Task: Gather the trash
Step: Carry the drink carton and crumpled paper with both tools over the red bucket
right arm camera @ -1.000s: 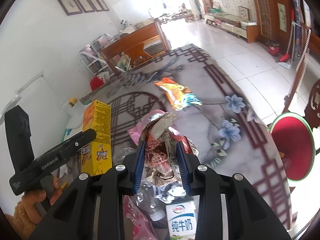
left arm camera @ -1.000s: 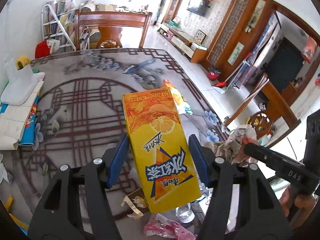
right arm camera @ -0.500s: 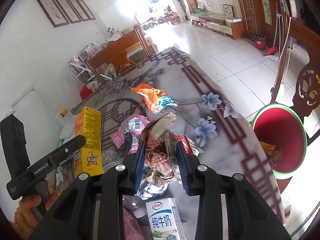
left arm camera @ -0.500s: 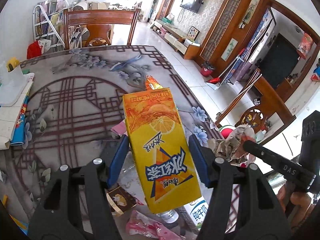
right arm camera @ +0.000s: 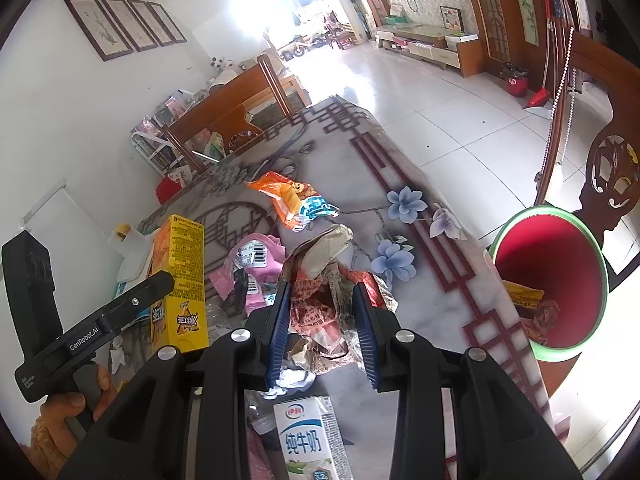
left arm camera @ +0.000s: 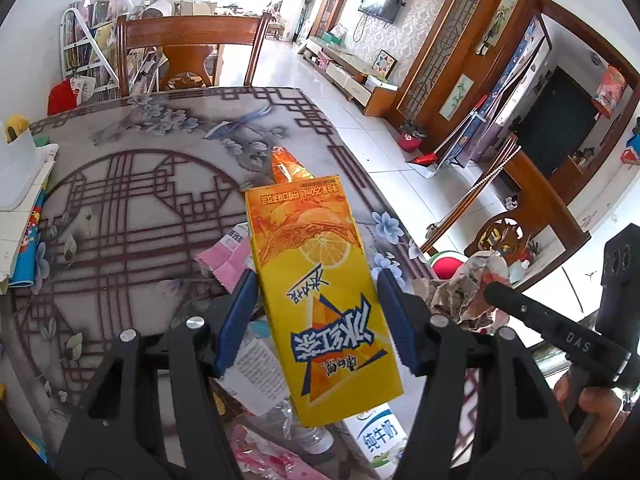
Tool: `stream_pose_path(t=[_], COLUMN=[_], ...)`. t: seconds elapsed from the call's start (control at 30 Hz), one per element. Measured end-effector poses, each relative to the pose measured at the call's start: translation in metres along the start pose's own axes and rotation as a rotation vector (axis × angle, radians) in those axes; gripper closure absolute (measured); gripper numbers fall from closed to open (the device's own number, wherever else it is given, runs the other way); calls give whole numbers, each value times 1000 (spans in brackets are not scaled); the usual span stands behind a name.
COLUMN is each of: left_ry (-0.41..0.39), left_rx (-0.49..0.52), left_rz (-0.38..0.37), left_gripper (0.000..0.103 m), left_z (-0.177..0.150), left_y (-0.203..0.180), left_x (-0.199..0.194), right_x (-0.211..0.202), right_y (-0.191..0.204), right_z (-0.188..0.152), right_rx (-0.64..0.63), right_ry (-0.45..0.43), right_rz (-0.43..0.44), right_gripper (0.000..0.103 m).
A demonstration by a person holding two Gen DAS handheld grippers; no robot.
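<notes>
On the yellow drink carton (left arm camera: 320,300) in my left claw (left arm camera: 316,320) I read large blue characters "冰红茶", upside down from here, and "250mL" in the small print along its far edge. The white milk carton (right arm camera: 308,440) on the desk (right arm camera: 420,280) reads "伊利" and "纯牛奶". The handle of the left claw, seen from my right camera, carries "GenRobot.AI"; the right claw (right arm camera: 320,320), seen from my left camera, shows "DAS". The pink wrapper (right arm camera: 256,256) bears a barcode I cannot read.

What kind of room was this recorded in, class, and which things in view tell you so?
Most likely the living and dining area of a home. A patterned dining table with a wooden chair behind it stands on a tiled floor, and a wall-mounted television hangs above a low cabinet.
</notes>
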State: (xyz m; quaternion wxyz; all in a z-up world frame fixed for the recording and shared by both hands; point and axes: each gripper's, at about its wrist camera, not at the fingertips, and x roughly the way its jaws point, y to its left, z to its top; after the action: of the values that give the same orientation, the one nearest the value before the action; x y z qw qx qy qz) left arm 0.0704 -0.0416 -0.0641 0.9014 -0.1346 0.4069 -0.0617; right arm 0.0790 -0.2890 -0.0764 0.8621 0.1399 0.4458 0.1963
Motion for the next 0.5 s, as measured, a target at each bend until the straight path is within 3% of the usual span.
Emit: stream_pose_path(t=[0.5], left_ry=[-4], left_rx=[-5], left_rz=[-38], left_gripper=[44], left_z=[1], left_y=[-43], left_x=[22], right_x=[-12], right_y=[-38], right_z=[12], right_rx=[2], right_ry=[6], right_rz=[-32], right_gripper=[72])
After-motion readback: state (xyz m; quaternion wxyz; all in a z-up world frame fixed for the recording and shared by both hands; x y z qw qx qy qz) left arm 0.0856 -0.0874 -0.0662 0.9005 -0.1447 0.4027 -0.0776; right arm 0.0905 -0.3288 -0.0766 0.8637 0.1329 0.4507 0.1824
